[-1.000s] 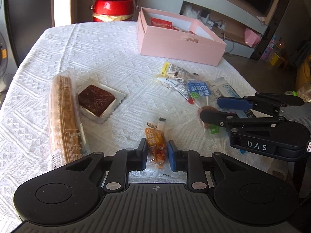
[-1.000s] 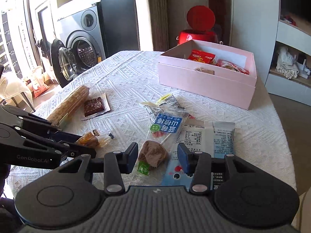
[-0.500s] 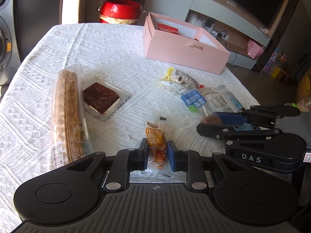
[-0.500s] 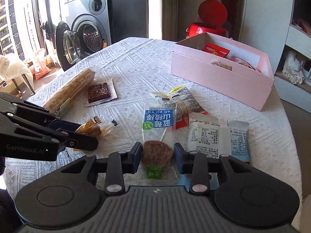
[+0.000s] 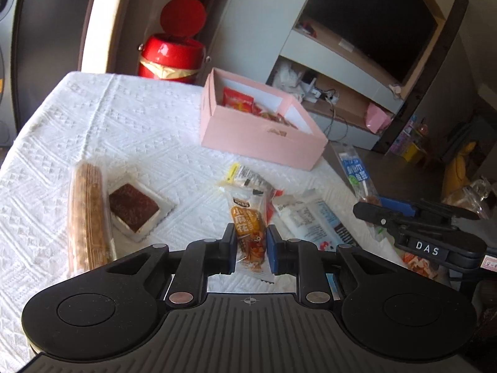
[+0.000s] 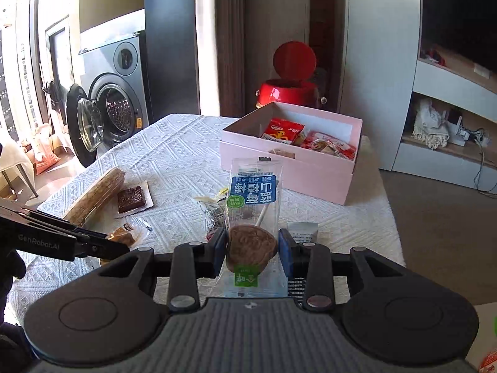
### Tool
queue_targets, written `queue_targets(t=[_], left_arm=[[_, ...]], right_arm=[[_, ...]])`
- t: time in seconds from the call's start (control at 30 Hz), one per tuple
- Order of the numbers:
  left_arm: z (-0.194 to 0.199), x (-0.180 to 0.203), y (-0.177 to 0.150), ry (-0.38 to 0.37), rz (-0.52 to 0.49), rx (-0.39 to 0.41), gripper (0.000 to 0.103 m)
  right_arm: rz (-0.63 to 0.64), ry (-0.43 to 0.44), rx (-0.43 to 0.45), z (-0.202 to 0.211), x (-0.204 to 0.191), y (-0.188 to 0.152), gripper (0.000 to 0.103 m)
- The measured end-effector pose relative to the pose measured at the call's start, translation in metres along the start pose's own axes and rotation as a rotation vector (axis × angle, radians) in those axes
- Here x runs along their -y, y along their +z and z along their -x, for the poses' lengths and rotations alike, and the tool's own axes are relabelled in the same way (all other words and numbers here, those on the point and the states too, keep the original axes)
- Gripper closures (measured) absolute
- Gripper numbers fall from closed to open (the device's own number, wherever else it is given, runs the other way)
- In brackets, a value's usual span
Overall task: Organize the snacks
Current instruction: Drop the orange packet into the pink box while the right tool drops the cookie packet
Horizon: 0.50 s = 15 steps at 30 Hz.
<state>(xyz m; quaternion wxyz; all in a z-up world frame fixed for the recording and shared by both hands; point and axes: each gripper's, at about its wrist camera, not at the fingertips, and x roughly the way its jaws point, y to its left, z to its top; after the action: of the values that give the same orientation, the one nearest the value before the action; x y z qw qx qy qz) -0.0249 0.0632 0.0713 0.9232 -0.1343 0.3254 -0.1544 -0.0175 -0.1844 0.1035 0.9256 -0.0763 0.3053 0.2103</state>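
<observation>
Orange snack packet [image 5: 248,233] pinched in left gripper [image 5: 250,248]; lollipop packet [image 6: 252,217] pinched in right gripper [image 6: 252,253].

Pretty clearly someone's home, living room bleeding into a laundry nook. Front-load washer [image 6: 119,115] with its door hanging open at 9 o'clock, big dark TV [image 5: 369,21] set into a wall unit at 1 o'clock, shelf [image 6: 450,143] with cables and a crumpled cloth, red bin [image 6: 289,88] at 12, and a bench under a white knit cloth [image 5: 124,130].

bare cloth [image 5: 130,130] left of pink box [image 5: 261,136], packets [image 5: 307,217] crowding right
</observation>
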Motion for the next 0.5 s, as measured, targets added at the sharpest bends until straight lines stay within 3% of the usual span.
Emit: queue_targets(t=[0.1,0.23,0.37,0.5], left_arm=[[0.012,0.024,0.046,-0.015,-0.085,0.137,0.079],[-0.013,0.060,0.129,-0.064,-0.186,0.214,0.079],[-0.083,0.060,0.187,-0.088,-0.103,0.166,0.077],[-0.102,0.039,0.178,-0.117,-0.031,0.137,0.077]], right_arm=[[-0.037,-0.064,0.026,0.010,0.019,-0.001,0.068],[-0.096,-0.098,0.029,0.012,0.041,-0.002,0.068],[-0.110,-0.095,0.023,0.008,0.044,-0.002,0.068],[-0.096,-0.102,0.029,0.012,0.045,-0.006,0.068]])
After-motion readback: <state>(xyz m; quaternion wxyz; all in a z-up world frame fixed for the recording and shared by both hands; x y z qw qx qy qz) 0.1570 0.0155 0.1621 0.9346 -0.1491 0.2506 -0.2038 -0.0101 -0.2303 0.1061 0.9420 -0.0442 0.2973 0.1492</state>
